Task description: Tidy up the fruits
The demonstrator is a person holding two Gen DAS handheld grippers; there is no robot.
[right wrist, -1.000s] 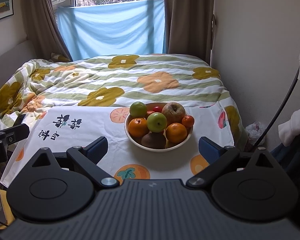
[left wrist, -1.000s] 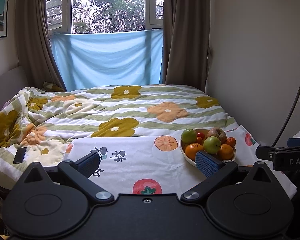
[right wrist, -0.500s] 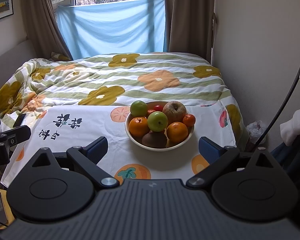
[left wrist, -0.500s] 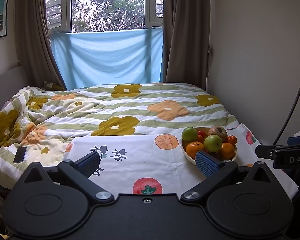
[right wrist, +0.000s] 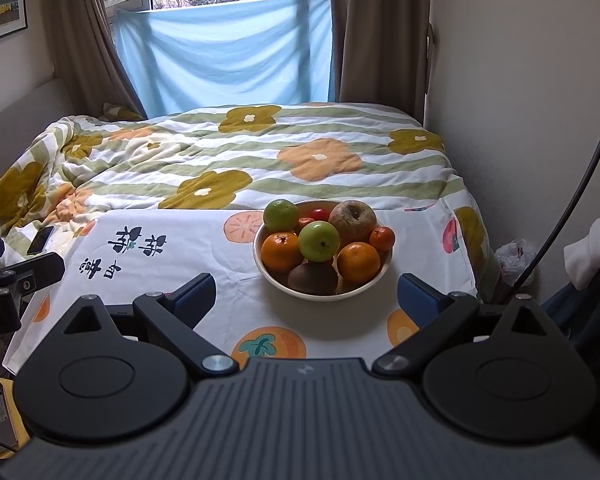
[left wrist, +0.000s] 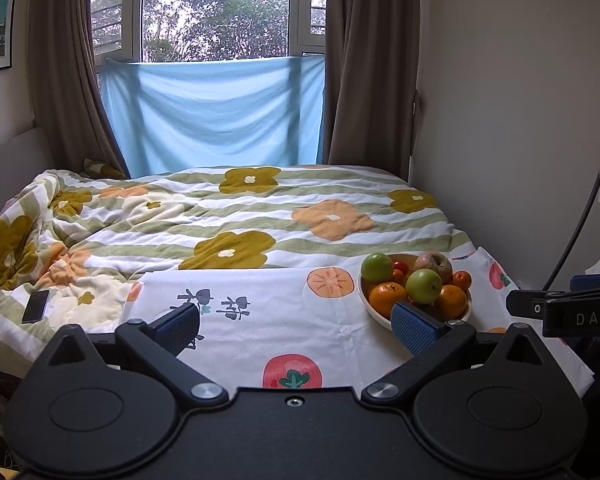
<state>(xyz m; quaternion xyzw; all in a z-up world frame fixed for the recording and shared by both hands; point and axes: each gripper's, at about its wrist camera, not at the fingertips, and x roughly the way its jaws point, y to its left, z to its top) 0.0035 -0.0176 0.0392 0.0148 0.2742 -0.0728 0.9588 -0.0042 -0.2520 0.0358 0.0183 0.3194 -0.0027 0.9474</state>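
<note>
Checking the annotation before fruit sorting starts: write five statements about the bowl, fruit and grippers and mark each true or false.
1. All the fruit sits in the bowl. True.
2. The right gripper holds an orange. False: its fingers are apart and empty.
3. Two green apples are in the bowl. True.
4. The left gripper is shut. False: it is open.
5. A phone lies on the quilt. True.

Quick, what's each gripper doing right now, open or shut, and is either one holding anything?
Left gripper: open, holding nothing, above the cloth.
Right gripper: open, holding nothing, facing the fruit bowl.
</note>
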